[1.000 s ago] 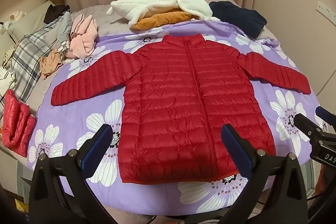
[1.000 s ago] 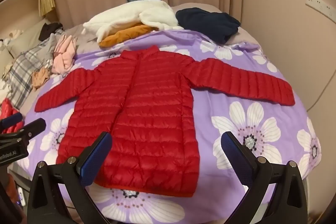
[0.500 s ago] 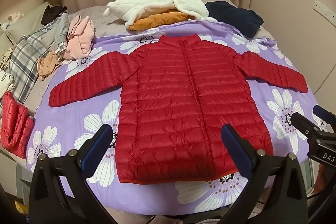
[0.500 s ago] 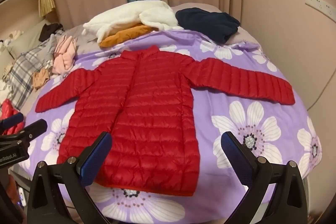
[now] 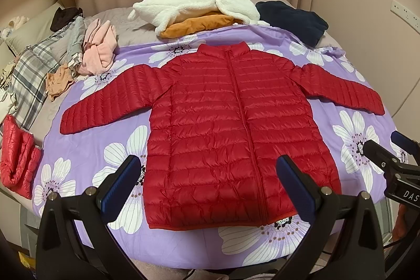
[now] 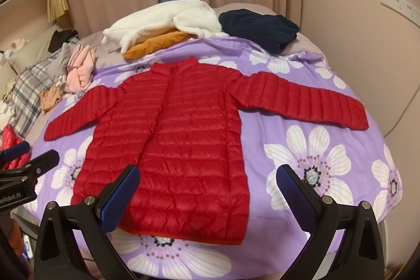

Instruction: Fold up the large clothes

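- The bed [image 5: 86,148], under its purple flowered sheet, carries everything; my landmark is the red puffer jacket [image 5: 231,127], which lies flat and zipped in the middle of the sheet, collar away from me, hem nearest me, both sleeves spread out to the sides.
- Beyond the jacket's collar sits a white fleece pile [image 5: 194,4] on top of an orange garment [image 5: 197,24]; a dark navy garment [image 5: 291,20] lies beyond its right shoulder.
- Off the jacket's left sleeve are a plaid blanket [image 5: 26,70] and a pink garment [image 5: 101,49], and further toward me a small red bundle [image 5: 17,156] at the bed's edge.
- No basket, box or other container shows in either view.
- My left claw [image 5: 207,183] hangs above the hem, spread wide and holding nothing; my right claw [image 6: 207,190] hovers over the hem's right side, also spread and empty.
- I judge folding has not begun: the jacket is laid out ready. The next move likely calls for pinching a sleeve cuff, say the right sleeve [image 6: 309,101], and carrying it across the chest.
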### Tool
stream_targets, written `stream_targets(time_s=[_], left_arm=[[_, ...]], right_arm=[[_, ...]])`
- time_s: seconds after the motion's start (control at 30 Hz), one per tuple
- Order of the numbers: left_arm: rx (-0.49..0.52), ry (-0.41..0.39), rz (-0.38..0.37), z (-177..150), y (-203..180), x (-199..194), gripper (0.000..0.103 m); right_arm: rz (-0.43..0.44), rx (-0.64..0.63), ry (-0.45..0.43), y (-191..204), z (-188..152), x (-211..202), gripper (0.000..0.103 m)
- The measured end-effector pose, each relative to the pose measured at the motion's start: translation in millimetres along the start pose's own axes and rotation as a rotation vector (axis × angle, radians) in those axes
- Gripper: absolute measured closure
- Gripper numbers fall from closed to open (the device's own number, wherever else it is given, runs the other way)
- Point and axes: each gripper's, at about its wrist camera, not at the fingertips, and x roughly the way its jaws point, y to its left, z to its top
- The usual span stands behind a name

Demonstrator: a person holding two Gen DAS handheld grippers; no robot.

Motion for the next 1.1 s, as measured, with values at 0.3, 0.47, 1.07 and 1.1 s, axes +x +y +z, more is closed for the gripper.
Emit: stream_targets(time_s=[0.3,0.47,1.07,1.1], left_arm=[[-0.002,0.001,0.000,0.0,-0.2,0.1,0.000],[-0.001,0.001,0.001,-0.3,0.0,0.1,0.000],[0.001,0.007,-0.007,-5.8,-4.0,4.4,0.000],[0.001,0.007,-0.006,-6.5,-4.8,4.7,0.000]], right_arm=[[0.001,0.001,0.000,0.2,-0.2,-0.1,0.001],[0.001,0.001,0.000,0.3,-0.4,0.1,0.001],[0.001,0.003,0.002,-0.1,-1.4,-0.1,0.001],[0.001,0.003,0.001,-0.2,-1.5,-0.2,0.001]])
